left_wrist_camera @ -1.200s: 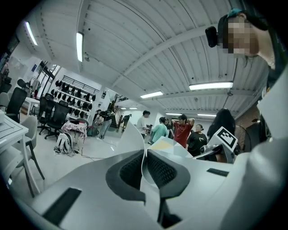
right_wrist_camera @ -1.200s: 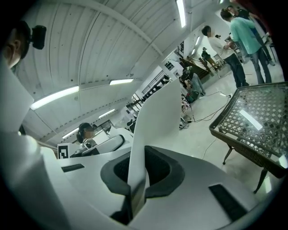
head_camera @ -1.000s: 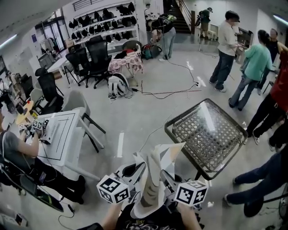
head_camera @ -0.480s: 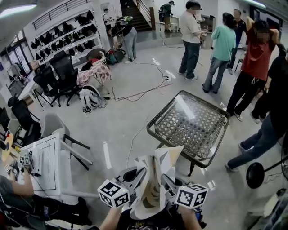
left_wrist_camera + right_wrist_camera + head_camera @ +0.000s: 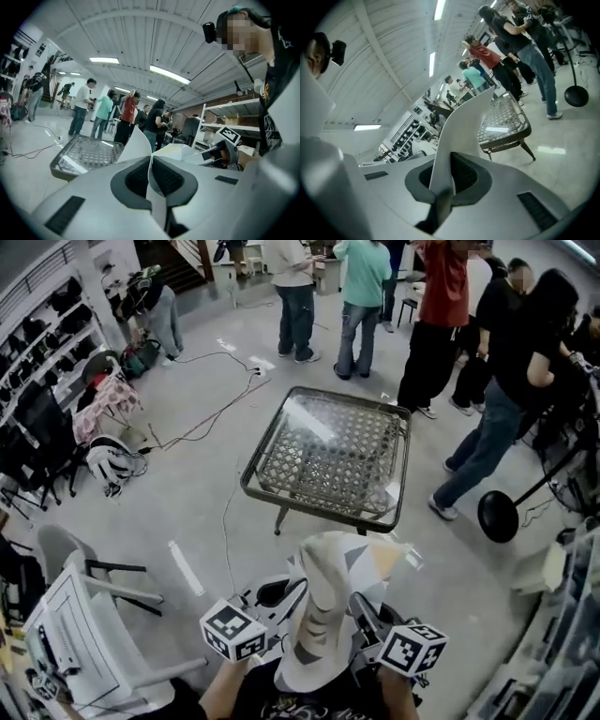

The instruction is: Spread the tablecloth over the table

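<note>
Head view: the tablecloth [image 5: 330,610] is not on the bench [image 5: 319,511] yet. It stands as a bunched, pale column with grey and tan patches, on the near side of the bench and apart from it, close to the person's chest. The left hand-held gripper [image 5: 279,599] and the right hand-held gripper [image 5: 362,607] flank it, each fully closed with a fold of cloth pinched between its pads. Each gripper view confirms this, with a thin sheet running up out of the closed jaws. The bench top, a glass sheet over woven wicker, is bare.

The step in hand looks like carrying the cloth to the bench before opening it. To do it well, keep both grips firm, since thin fabric can slide out of flat pads. Bring the bundle over the near rim of the bench, then draw the two hands apart along that rim so the folds open between them. Whether each hand has a true corner cannot be told, so watch for a twisted middle. Lift high enough for the loose part to clear the top, cast it toward the far rim and lay it down evenly. People [image 5: 364,296] stand just beyond the bench, so a wide fling is risky.
</note>
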A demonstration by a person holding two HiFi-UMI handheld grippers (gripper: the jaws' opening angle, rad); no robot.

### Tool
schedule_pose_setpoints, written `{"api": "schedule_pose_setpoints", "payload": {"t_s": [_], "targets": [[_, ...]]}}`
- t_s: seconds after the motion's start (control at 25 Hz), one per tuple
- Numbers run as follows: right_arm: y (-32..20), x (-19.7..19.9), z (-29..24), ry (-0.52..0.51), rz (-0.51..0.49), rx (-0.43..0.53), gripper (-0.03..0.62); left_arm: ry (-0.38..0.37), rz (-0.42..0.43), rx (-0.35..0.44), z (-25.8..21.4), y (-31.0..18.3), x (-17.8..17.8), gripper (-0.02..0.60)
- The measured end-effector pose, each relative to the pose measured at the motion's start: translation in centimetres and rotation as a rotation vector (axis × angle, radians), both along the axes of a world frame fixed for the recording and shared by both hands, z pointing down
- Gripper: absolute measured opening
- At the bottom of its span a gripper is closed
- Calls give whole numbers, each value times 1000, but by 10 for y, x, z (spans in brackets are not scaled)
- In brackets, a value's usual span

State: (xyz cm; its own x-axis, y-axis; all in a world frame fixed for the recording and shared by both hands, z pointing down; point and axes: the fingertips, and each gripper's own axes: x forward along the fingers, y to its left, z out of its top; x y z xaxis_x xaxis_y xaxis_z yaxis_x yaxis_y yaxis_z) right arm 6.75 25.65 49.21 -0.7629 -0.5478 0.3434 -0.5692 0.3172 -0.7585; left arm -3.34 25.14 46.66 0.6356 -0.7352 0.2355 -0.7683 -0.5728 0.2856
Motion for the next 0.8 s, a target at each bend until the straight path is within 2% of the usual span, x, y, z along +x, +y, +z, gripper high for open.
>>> {"api": "schedule_pose_setpoints", "payload": {"t_s": [0.24,0.4,0.6,0.8], "targets": [[4,57,15,33,180,-47,15,23,205,-29,13,-10,62,25],[-12,101,15,54,246,-48,15,16,318,-30,15,-26,119,25],[-46,135,4,79,206,-22,15,19,378,-15,7,-55,185,25],[-76,159,-12,140,118,33,15,-9,393,24,-11,-86,243,25]]}}
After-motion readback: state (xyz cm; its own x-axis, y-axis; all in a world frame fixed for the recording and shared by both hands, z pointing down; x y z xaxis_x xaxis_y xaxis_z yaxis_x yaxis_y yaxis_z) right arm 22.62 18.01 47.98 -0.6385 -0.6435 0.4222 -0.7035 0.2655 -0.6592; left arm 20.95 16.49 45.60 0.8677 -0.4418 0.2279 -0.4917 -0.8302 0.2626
